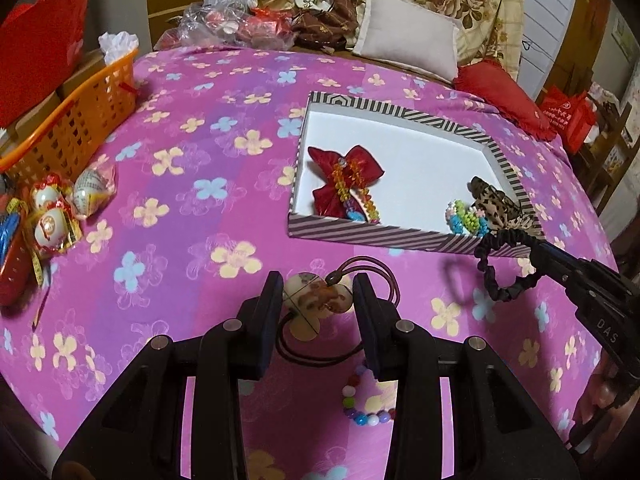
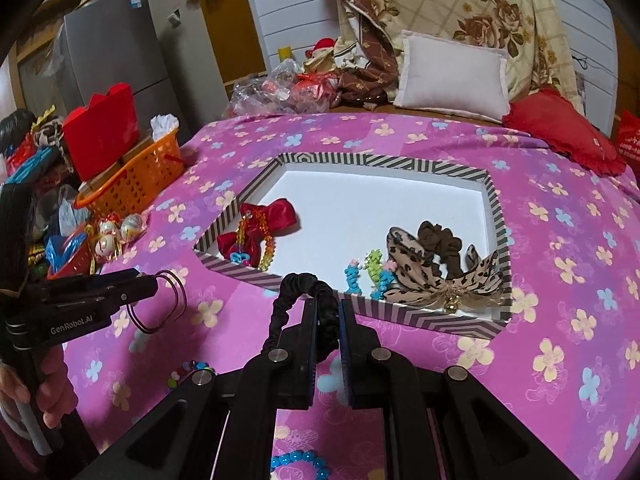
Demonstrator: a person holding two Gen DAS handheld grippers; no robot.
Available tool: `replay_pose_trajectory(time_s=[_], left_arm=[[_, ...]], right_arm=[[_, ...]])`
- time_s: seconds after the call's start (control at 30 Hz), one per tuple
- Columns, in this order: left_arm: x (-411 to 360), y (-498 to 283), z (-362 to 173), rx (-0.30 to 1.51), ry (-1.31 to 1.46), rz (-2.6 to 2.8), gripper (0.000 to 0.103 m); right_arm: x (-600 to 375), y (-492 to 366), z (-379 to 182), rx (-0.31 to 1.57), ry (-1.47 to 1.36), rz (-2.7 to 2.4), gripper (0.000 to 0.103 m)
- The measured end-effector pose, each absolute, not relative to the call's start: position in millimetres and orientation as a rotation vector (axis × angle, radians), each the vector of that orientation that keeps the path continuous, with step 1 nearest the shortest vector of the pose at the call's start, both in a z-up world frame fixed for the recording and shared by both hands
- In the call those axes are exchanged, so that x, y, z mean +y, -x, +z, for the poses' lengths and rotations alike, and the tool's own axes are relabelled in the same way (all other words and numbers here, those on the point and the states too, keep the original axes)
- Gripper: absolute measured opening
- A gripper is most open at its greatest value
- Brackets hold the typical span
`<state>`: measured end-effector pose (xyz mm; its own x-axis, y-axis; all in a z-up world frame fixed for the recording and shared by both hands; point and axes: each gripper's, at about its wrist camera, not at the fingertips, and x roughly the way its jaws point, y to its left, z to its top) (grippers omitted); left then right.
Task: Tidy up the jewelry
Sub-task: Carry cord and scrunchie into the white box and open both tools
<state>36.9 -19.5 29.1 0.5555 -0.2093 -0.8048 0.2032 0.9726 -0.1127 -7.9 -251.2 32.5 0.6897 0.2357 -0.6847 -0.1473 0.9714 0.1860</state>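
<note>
The striped box (image 2: 494, 216) lies open on the flowered bedcover (image 1: 192, 208), and I describe all places from this box. The right gripper (image 2: 328, 312) hangs just before the near wall of the box, its jaws pressed together on a black scrunchie (image 2: 298, 286), which hangs in a loose loop to the left of the fingers. This scrunchie is soft, light and elastic; I think it cannot break, but it may swing and catch on the box wall, so a hold on one thick part of the band seems good. The left gripper (image 1: 318, 300) is further to the left of the box, above the cover, and its jaws are clamped on a round pendant (image 1: 316, 294) with a dark cord (image 1: 380, 280). The pendant looks hard and smooth, perhaps slippery, and the cord dangles below, so it could drag. Inside the box are a red bow (image 1: 344, 172) with orange beads at the left wall, small bead figures (image 2: 370, 270), a leopard bow (image 2: 440, 276) and a brown scrunchie (image 2: 438, 242) at the near right corner, which leave the middle free. On the cover in front of the box remain a coloured bead bracelet (image 1: 366, 408) and a blue bracelet (image 2: 300, 460). Far left of the box stands an orange basket (image 1: 76, 120).
</note>
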Motion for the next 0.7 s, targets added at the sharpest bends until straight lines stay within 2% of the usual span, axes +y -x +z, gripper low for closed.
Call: replay_pose_trajectory(time_s=[0.7], left_arm=[[-69,-77,42,0.919,-0.088,-0.244,0.035]], right_arm=[[-282,-25,46,0.76,-0.194,0.182,0.009]])
